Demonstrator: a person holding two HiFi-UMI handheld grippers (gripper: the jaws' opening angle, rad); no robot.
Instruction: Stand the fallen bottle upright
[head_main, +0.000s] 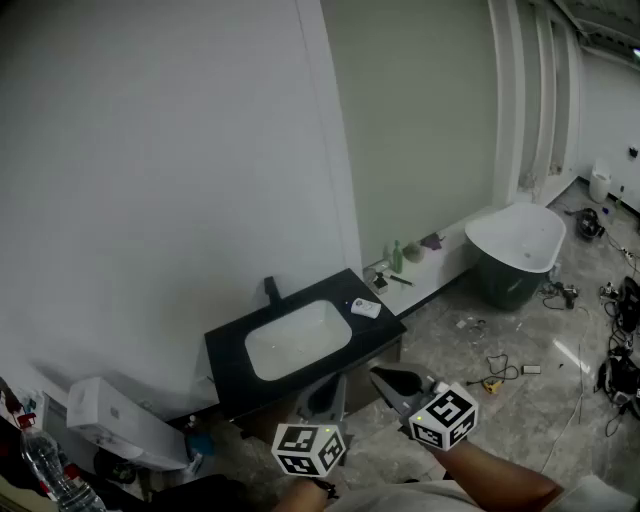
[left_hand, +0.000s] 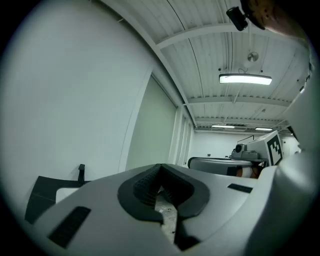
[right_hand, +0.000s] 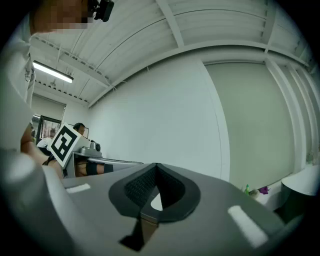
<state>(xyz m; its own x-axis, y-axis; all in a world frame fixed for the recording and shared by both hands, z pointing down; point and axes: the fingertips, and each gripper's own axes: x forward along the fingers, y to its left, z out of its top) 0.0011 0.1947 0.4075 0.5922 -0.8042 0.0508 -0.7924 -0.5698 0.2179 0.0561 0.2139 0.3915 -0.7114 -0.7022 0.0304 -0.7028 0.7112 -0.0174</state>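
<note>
At the far left, a clear bottle (head_main: 45, 465) and a white box (head_main: 115, 420) sit below the left end of the bench (head_main: 225, 350). The black bench carries a white basin (head_main: 297, 338) at its middle, a dark tap (head_main: 271, 290) at its back edge and a small white item (head_main: 366, 308) near its right edge. Right of the bench, a low ledge (head_main: 440, 272) runs along the wall. On the ledge's left part we see a green bottle (head_main: 397, 257), which looks upright at this size, among small things too blurred to name. A tub (head_main: 515, 245) stands at the ledge's far end, and cables (head_main: 500, 365) lie on the floor (head_main: 520, 420). Both tools hang before the bench's front edge, well apart from the ledge. The left gripper (left_hand: 159, 175) has its jaws pressed together on nothing. The right gripper (right_hand: 154, 175) likewise has its jaws pressed together and empty.
</note>
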